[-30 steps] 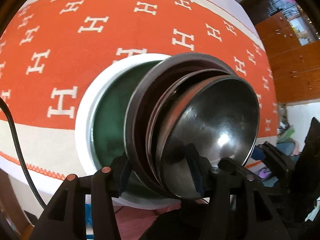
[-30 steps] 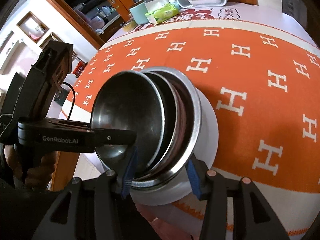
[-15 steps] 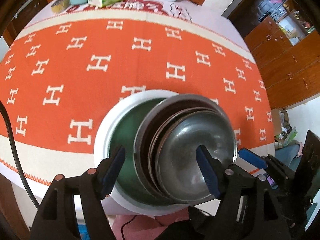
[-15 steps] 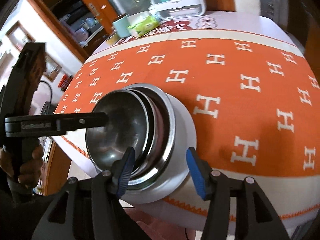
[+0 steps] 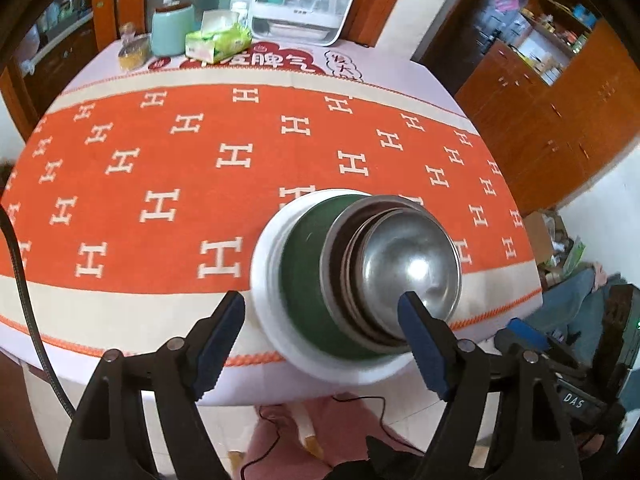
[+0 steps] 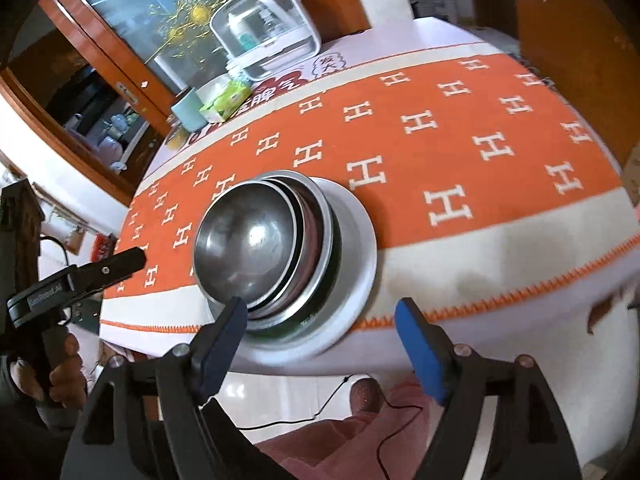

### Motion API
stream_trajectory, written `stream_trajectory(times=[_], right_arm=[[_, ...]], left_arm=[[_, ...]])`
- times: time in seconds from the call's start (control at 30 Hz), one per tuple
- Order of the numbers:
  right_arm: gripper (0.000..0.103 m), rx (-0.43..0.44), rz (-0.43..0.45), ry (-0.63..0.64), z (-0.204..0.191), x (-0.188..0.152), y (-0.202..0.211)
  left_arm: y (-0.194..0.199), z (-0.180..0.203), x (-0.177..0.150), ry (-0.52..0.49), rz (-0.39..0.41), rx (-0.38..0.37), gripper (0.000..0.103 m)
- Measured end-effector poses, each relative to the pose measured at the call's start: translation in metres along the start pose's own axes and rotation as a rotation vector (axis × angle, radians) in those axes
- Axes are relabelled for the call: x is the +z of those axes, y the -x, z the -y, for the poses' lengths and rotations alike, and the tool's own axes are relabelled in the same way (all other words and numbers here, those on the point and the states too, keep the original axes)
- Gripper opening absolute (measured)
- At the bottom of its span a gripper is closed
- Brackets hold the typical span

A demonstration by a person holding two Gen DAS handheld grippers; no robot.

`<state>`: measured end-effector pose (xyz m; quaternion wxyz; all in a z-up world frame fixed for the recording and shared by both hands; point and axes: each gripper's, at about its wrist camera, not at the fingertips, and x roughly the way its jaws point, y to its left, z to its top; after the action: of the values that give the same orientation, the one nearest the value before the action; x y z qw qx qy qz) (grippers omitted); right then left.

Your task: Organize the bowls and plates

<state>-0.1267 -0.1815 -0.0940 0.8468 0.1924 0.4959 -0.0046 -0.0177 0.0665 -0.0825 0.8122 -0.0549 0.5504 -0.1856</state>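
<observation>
So the whole stack is sitting near the front edge of the counter (image 5: 120,312), on the cream strip of that orange cloth with the white H pattern (image 5: 168,152). At the bottom there's a white plate (image 5: 266,300), then a dark green dish (image 5: 304,272) nested in it, then a wider steel bowl (image 5: 340,236) with a couple of rims tucked inside that I can't really tell apart, and the shiny small steel bowl (image 5: 408,264) on top, leaning a bit toward one side.

Both grippers are off it. The left gripper (image 5: 322,344) has its blue-padded fingers (image 5: 224,332) spread wide, having just been opening, and nothing is pinched between them; the stack just shows in the gap beyond. Same story with the right gripper (image 6: 320,340): fingers (image 6: 416,344) released, just opened up, holding nothing. From the right side you can see a hand (image 6: 60,368) wrapped around the left gripper's handle, off to the side of the stack.

Far end of the counter has a mint-green cup (image 5: 172,30), a pack of tissues (image 5: 218,42) and a clear-lidded white box (image 5: 304,0).
</observation>
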Motion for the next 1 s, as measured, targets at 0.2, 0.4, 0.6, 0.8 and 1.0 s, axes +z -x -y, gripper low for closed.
stream_trajectory(times=[0.2,0.4,0.6,0.8,1.0], right_arm=[[0.087,-0.046,0.014,0.051,-0.025,-0.015,0.038],[0.095,-0.037,0.015,0.135,-0.057,-0.008,0.066],[0.096,-0.073,0.014,0.167,-0.082,-0.011,0.088],[0.098,-0.14,0.069,0.184,-0.081,-0.02,0.102],[0.1,-0.152,0.091,0.192,-0.077,-0.021,0.104]], left_arm=[[0.039,0.006,-0.01,-0.053,0.046,-0.017,0.09],[0.076,0.028,-0.014,-0.109,0.105,0.022,0.102],[0.095,0.047,-0.024,-0.075,0.159,0.075,0.102],[0.103,0.065,-0.043,-0.085,0.21,0.167,0.102],[0.106,0.076,-0.054,-0.073,0.253,0.22,0.102]])
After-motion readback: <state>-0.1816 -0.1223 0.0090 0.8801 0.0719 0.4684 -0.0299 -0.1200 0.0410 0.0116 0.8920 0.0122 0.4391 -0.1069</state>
